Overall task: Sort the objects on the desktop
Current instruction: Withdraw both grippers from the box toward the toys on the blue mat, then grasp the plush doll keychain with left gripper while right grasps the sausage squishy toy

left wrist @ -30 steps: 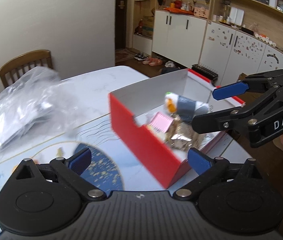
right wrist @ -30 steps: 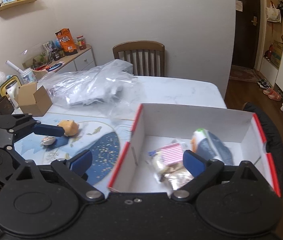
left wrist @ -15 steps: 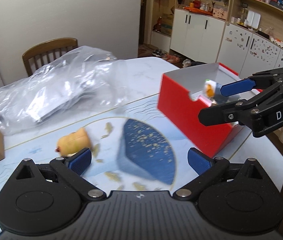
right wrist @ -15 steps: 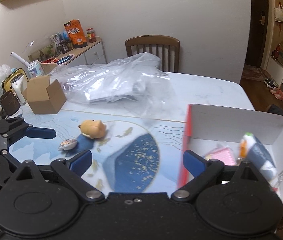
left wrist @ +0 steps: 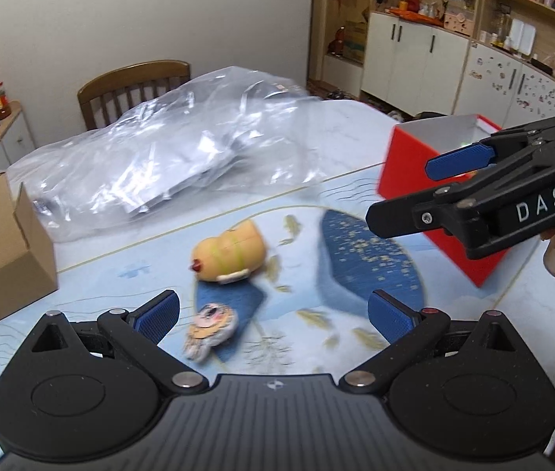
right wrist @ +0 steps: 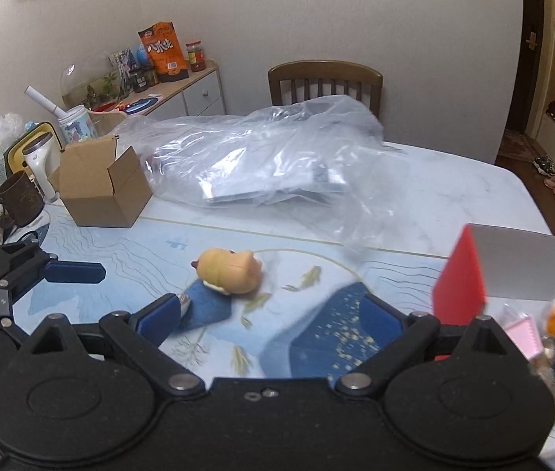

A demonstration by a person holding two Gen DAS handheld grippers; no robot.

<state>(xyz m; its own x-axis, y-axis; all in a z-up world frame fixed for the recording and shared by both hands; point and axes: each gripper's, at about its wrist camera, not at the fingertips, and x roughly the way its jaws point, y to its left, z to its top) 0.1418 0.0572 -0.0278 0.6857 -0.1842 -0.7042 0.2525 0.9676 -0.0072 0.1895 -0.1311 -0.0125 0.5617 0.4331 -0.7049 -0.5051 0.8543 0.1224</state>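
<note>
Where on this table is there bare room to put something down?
The mat lies bare between the yellow toy and the red box, and pale tabletop is clear beyond the plastic bag. It is crowded at the far left, around the cardboard box and brown mug.

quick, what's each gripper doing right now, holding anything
Left gripper: open, holding nothing.
Right gripper: open, holding nothing.
</note>
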